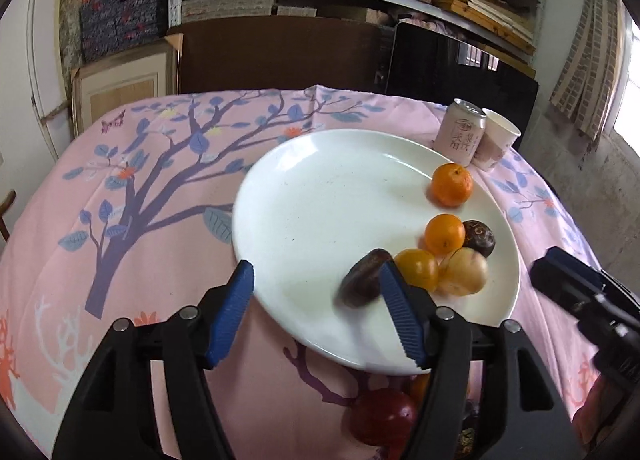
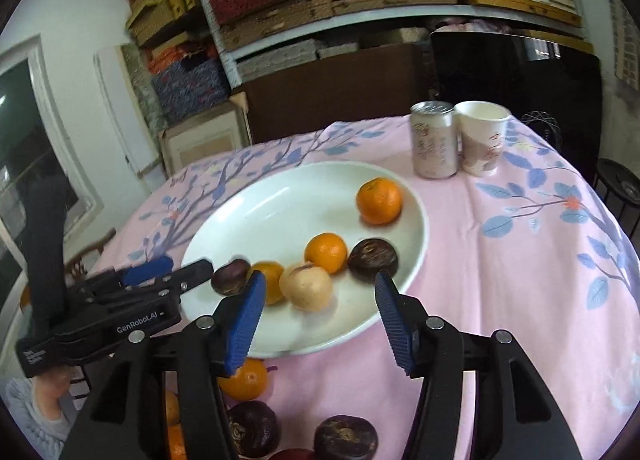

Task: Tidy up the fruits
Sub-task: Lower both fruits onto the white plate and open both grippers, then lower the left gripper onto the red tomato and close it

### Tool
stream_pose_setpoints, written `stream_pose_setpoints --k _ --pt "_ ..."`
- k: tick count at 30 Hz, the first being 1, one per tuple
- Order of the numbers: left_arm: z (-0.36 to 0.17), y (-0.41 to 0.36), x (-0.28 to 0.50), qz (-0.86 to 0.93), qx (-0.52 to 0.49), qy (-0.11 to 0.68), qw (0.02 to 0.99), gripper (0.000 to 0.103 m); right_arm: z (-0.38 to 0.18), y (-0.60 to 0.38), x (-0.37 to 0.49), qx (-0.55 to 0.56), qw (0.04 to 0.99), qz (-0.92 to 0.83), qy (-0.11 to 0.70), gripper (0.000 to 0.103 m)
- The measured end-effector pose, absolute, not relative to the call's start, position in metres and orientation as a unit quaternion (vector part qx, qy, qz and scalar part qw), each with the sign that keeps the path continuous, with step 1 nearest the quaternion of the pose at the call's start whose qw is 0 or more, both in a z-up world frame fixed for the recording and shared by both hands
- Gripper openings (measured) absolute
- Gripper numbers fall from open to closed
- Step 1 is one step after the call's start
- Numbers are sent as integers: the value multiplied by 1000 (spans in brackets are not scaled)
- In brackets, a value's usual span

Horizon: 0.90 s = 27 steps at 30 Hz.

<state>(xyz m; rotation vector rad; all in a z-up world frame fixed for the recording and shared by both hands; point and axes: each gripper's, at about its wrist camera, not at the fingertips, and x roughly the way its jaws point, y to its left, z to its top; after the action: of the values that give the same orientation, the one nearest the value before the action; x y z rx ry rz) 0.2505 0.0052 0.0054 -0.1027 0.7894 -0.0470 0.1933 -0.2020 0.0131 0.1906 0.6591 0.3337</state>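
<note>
On the white plate (image 1: pixel 320 196) sit three oranges (image 1: pixel 444 233), a pale round fruit (image 1: pixel 466 271) and two dark fruits (image 1: pixel 480 237), bunched at its near side. Both the left claw (image 1: pixel 316 302) and the right claw (image 2: pixel 320 310) are spread, pinching nothing. Below the plate, more oranges (image 2: pixel 245 379) and dark fruits (image 2: pixel 345 436) lie on the pink counter (image 2: pixel 500 268). Behind the plate stand a can (image 2: pixel 435 140) and a paper cup (image 2: pixel 482 138), touching each other.
</note>
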Motion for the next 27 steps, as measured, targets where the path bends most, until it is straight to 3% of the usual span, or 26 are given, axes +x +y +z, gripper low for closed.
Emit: stream_pose_setpoints --k 3,11,17,27 --pt "6 16 244 -16 -70 385 920 68 18 -216 183 125 929 161 308 70" --pt "18 46 193 8 -93 365 926 82 7 -224 164 100 936 134 310 71" --pt "12 63 146 26 -106 363 925 85 2 -245 141 133 933 119 311 80" --pt "-11 56 100 46 -40 386 921 89 -9 -264 107 170 924 112 325 91"
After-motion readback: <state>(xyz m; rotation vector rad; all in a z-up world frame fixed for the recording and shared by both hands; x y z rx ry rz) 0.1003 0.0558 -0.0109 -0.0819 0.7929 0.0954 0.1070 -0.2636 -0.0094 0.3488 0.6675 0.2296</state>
